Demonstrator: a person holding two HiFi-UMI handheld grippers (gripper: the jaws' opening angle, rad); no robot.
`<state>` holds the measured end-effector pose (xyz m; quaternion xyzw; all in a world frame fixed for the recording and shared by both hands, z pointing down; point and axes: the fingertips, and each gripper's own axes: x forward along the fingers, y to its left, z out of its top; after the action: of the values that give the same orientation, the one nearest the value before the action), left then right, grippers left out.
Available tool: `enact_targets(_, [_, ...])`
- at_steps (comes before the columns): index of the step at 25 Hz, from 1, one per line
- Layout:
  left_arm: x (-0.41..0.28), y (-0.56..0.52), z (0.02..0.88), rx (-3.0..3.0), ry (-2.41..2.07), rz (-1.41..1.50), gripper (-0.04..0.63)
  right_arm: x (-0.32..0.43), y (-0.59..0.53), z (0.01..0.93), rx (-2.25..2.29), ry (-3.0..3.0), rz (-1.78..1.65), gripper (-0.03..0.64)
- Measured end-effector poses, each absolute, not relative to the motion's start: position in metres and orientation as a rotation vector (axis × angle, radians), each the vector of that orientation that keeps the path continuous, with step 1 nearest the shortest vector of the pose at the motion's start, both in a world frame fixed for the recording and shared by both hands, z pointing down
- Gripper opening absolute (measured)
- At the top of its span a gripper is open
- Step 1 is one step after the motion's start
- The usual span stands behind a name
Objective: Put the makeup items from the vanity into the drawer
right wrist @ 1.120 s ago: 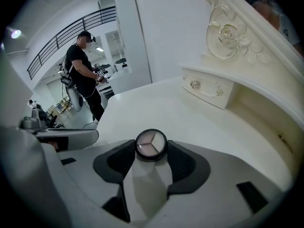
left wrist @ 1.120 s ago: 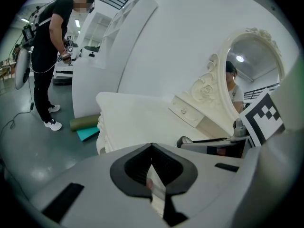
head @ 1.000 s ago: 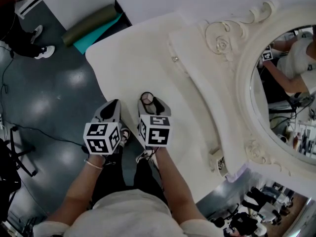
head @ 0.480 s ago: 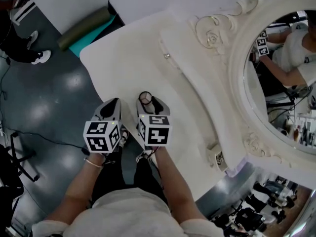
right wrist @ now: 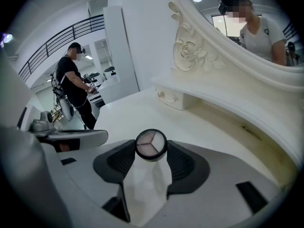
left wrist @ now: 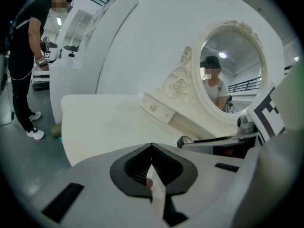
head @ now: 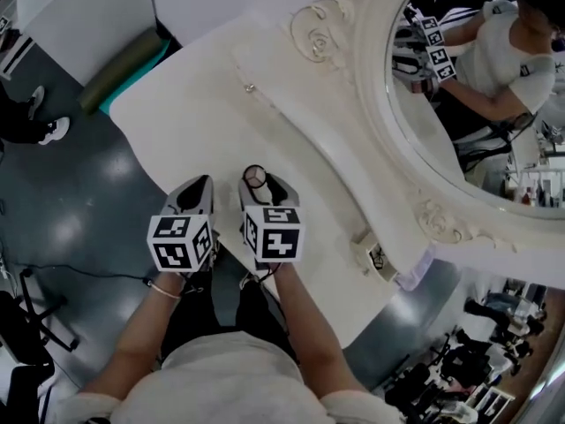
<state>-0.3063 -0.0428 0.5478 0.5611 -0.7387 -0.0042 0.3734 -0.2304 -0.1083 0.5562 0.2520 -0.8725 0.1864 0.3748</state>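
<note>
While level, right gripper (right wrist: 151,153) on compact (right wrist: 151,143)

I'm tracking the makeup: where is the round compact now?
The round compact is clamped in the right tongs, low centre in the right gripper view, above the vanity top.

Head camera steeply overhead; two hand-held cameras low across vanity (head: 199,135)
</note>
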Motion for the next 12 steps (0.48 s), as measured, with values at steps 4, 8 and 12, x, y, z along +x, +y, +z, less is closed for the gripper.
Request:
enact_targets(4, [-0.282,-0.049,0.54,1.478,-1.874,0.002,0.002,-0.203,-0.111,0.547,0.692,-2.234,0.496,0.212])
enact_targets(8, [-0.259,-0.055,0.53,1.526,-1.859,0.023,0.002,-0.176,-0.114,0.535,0.741,-2.244,0.507,0.212])
enact_targets(12, [-0.234,-0.062,0.52,1.584,-1.833,0.042,0.002,-0.148,-0.114,0.523,0.8,-2.248,0.521,0.212])
